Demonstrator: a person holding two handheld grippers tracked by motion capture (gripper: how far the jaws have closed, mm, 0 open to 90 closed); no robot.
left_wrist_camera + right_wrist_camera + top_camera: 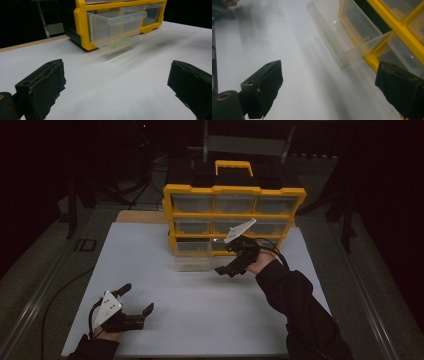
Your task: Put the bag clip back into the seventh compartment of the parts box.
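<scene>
High view: white table, dark room; left gripper and right gripper wide open, empty, near clear drawer.

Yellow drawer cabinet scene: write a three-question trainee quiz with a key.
1. True or false: the clear drawer at the bottom left of the yellow cabinet is pulled out.
2. Which gripper is nearer that drawer: A left gripper, B right gripper?
3. What colour is the flat piece inside the drawer?

Key: 1 true. 2 B. 3 green.
</scene>
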